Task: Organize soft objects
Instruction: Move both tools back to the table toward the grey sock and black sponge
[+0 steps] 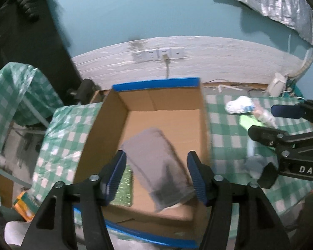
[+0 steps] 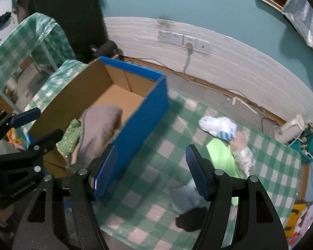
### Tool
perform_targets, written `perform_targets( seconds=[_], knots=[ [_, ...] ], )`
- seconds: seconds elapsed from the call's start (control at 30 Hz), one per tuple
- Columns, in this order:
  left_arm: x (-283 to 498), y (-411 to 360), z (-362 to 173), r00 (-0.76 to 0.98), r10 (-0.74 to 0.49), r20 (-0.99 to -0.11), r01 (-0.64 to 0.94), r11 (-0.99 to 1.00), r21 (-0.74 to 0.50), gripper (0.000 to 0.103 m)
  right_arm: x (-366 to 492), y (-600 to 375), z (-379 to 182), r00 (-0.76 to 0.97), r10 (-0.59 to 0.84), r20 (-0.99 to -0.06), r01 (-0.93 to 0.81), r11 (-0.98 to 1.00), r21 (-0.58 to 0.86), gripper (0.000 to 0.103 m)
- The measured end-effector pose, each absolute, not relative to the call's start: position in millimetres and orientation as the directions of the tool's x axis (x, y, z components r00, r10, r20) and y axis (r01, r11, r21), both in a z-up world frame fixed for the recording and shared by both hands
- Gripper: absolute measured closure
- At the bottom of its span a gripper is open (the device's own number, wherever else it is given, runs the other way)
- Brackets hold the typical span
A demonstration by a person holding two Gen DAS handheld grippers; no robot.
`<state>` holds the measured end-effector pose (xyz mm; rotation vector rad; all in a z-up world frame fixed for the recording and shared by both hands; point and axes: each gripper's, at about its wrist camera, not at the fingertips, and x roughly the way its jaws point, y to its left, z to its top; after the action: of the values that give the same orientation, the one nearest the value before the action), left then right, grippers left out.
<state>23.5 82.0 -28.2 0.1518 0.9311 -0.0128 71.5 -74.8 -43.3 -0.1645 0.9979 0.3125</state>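
Risks here begin at the left. Left gripper (image 1: 156,175) hangs over the cardboard box (image 1: 106,129), its jaws roughly half open with nothing pressed between the pads — the grey cloth (image 1: 156,162) lies loose below them on the box floor, slumped against the near wall, with a green patterned piece (image 1: 123,189) at its 9 o'clock. Because the cloth rides up toward the near rim, a gripper passing low on the way out could, I judge, snag a fold and drag it back over the edge.

Further right, the right gripper (image 2: 152,168) hovers above the checked surface (image 2: 156,137) just outside the box's blue wall, jaws likewise standing apart and empty. Several soft things wait there: a pale blue cloth (image 2: 183,195) with a dark item (image 2: 192,220) at 5 o'clock of the jaws, a bright green cloth (image 2: 221,154) at 2 o'clock, and a white-and-blue sock (image 2: 217,127) beyond it beside a clear crumpled wrapper (image 2: 244,154). These overlap, so a careless pinch may lift two at once or catch the slippery tablecloth itself. Both views are blurred, which makes exact edges hard to read.
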Motion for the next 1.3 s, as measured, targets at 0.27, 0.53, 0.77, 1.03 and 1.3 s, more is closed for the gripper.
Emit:
perform_targets(
  seconds=[0.27,0.53,0.77,1.03,1.3],
  knots=[
    [19,38,-34,0.599,0.027,-0.8,0.163,0.974,0.155,0.037,60,-121,-54,0.498,0.129,-0.858,-0.26,0.966,-0.005,0.03],
    [14,-10,-46,0.582,0.001,-0.813,0.257,0.948,0.186,0.036,48,-157,-68,0.474,0.097,-0.875,-0.209,0.978,-0.005,0.029],
    [19,-39,-67,0.543,-0.001,-0.84,0.305,0.932,0.195,0.036,41,-183,-90,0.429,0.086,-0.899,-0.166,0.986,0.015,0.029],
    [26,-49,-90,0.486,0.009,-0.874,0.312,0.932,0.183,0.036,40,-199,-118,0.374,0.069,-0.925,-0.128,0.991,0.022,0.028],
    [29,-54,-113,0.451,0.043,-0.891,0.319,0.925,0.206,0.036,37,-197,-143,0.326,0.077,-0.942,-0.132,0.991,0.035,0.028]
  ],
)
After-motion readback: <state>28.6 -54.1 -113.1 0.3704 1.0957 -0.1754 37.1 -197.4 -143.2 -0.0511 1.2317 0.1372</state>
